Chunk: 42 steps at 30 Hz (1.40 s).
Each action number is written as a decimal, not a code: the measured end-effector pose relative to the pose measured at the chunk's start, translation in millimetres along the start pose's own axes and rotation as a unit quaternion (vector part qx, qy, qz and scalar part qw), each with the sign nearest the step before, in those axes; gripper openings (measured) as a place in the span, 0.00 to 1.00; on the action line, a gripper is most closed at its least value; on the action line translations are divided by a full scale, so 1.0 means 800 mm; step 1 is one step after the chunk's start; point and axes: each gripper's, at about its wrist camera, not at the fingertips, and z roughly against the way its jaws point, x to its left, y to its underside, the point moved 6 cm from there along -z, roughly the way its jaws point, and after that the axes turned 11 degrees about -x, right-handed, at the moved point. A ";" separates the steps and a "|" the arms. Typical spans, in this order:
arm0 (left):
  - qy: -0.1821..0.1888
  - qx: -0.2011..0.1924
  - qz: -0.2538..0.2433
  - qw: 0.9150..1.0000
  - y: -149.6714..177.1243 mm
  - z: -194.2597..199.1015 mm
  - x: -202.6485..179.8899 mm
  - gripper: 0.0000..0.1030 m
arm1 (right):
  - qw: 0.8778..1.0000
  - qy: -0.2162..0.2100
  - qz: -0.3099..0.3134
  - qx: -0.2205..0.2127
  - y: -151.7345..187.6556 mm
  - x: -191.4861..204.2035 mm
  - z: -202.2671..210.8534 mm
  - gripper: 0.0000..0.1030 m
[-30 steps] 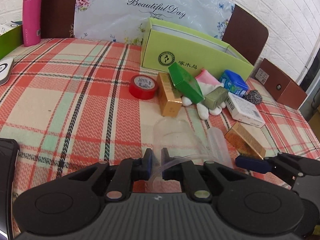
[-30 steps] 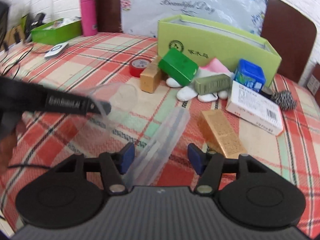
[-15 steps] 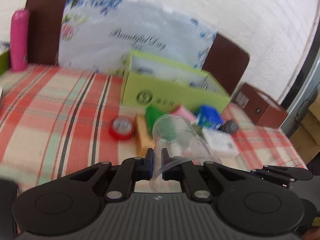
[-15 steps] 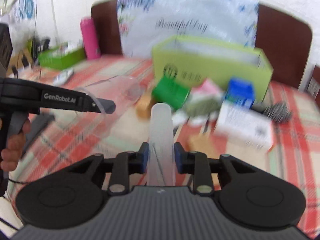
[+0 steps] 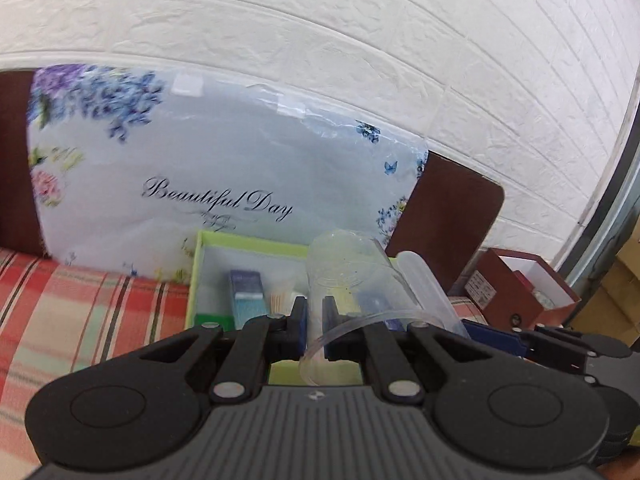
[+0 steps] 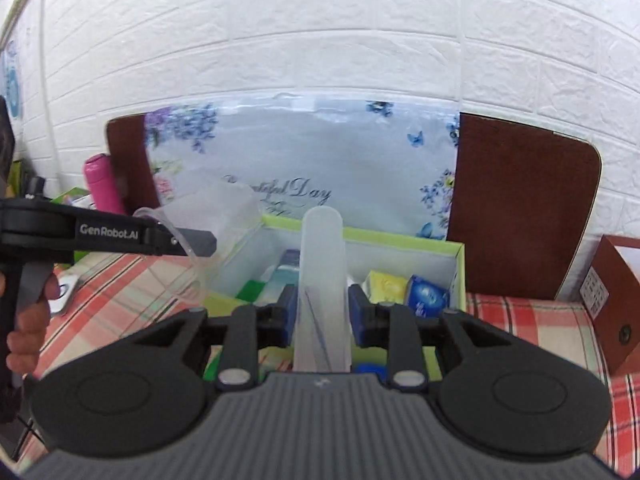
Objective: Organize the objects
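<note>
Left gripper (image 5: 315, 330): pads nipped tight on the rim wall of a clear plastic cup (image 5: 348, 276), cup tipped forward, mouth toward the camera. Lower rim cut off behind the gripper body.

Right gripper (image 6: 322, 310): pads narrowed onto a frosted plastic tube case (image 6: 322, 280), standing upright between them; thin sticks inside, kind not readable. Its base is hidden behind the gripper housing.

Both held items hang over the open green box (image 6: 460, 268). Inside: a yellow packet (image 6: 386, 286), a blue packet (image 6: 426, 294), a tall blue-and-white carton (image 5: 248, 294), a green item partly hidden; much of the box floor is blocked by fingers and held pieces.

A hand (image 6: 28, 320) on the left gripper's grip, cut by the frame edge.

Surface: red, green and cream plaid tablecloth (image 6: 532, 320). Brown box (image 5: 520, 292), open, off to the right; pink bottle (image 6: 102, 184) to the left, blurred. Behind the green box, a floral plastic bag (image 5: 224, 168) lettered "Beautiful Day", leaning on brown chair backs (image 6: 520, 208). White brick-pattern wall (image 6: 320, 40) beyond.
</note>
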 end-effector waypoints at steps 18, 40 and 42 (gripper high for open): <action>-0.070 0.062 -0.098 0.991 0.037 -0.142 0.042 0.83 | 0.998 0.019 0.043 0.040 0.064 -0.042 -0.156 0.86; -0.113 -0.104 -0.048 0.987 0.025 0.108 0.013 0.97 | 0.992 0.031 0.016 -0.118 0.019 -0.012 0.094 1.00; -0.105 -0.092 -0.040 0.989 0.046 0.123 0.009 0.98 | 0.992 0.031 0.014 -0.124 0.036 -0.005 0.117 1.00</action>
